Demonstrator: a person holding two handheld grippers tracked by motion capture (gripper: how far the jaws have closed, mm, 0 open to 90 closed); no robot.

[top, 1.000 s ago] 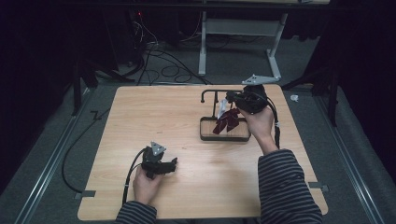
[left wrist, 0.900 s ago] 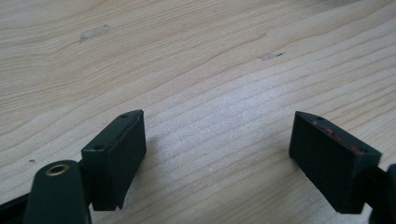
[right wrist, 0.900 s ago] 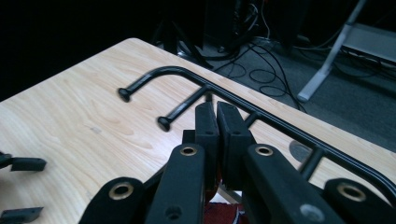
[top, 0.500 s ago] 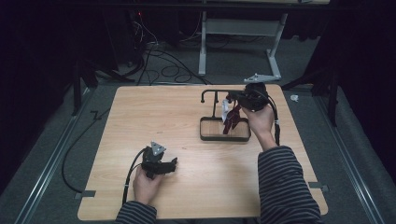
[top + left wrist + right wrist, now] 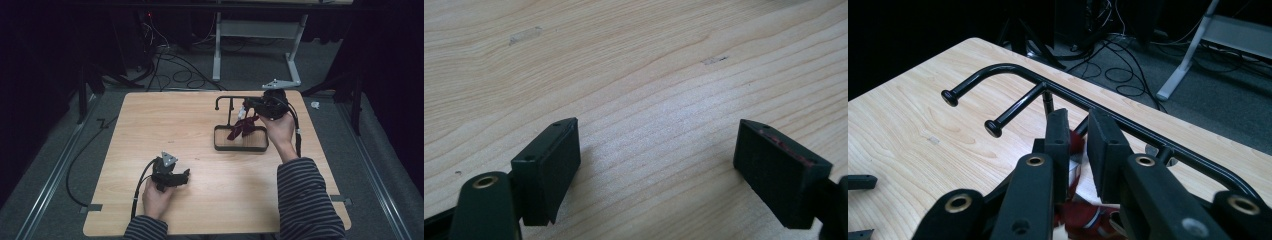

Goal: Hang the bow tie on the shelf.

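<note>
A black metal rack with hooked arms stands over a dark tray base on the right half of the table. A dark red cloth with white on it hangs below the rack's bar, over the tray. My right gripper is at the bar. Its jaws have just been opening and stand a narrow gap apart, with the red cloth showing between and below them. My left gripper rests low over the front left of the table, wide open above bare wood.
The wooden table stands on grey carpet. Behind the far edge are cables and a white desk frame. A small white scrap lies off the table's right side.
My right gripper has shifted slightly toward the far right along the rack's bar, and the red cloth has come up with it. The left hand has stayed put.
</note>
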